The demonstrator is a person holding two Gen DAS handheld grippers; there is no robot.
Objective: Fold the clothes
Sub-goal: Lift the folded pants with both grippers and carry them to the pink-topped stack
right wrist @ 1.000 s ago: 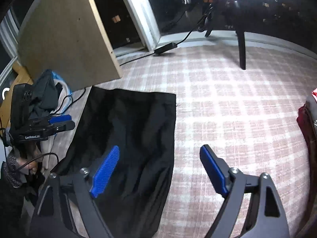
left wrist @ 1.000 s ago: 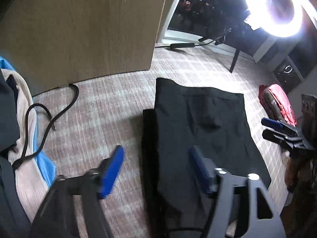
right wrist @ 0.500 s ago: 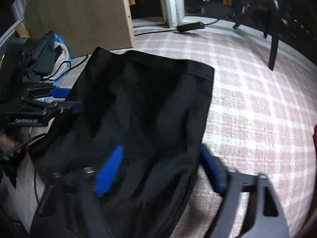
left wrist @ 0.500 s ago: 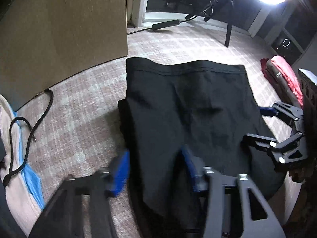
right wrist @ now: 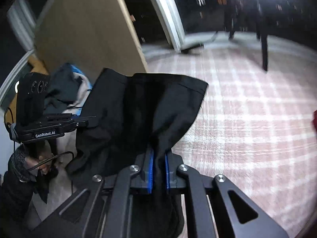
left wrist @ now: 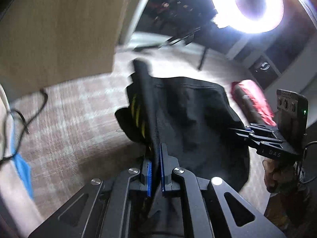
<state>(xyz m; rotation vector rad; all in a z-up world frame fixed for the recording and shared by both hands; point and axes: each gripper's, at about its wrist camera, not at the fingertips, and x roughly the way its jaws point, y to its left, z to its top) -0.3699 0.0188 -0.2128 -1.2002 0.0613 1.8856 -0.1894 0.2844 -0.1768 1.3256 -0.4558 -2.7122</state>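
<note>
- Your left gripper (left wrist: pixel 155 173) is clamped tight on the near left edge of the black garment (left wrist: pixel 194 119); the blue pads (left wrist: pixel 149 175) pinch the cloth with almost no gap.
- Your right gripper (right wrist: pixel 158 171) is closed just as firmly on the near right edge, the fabric bunched between its pads.
- The garment hangs forward from both grips, its near end raised off the checked carpet (right wrist: pixel 247 119) while the far hem droops toward the floor — how much of it touches I cannot tell.
- Keep both grippers level with each other, so the lifted edge stays straight and the fold line runs square.
- Hold the two grips well apart; if they drift together, the middle sags and creases.
- Carry the edge forward over the far hem in one smooth arc — jerks would probably drag the lower layer.
- Watch the loose pile of clothes (right wrist: pixel 65 91) on your left; steer clear of it and the cable (left wrist: pixel 23 119).
- Only let go once the edges line up.
</note>
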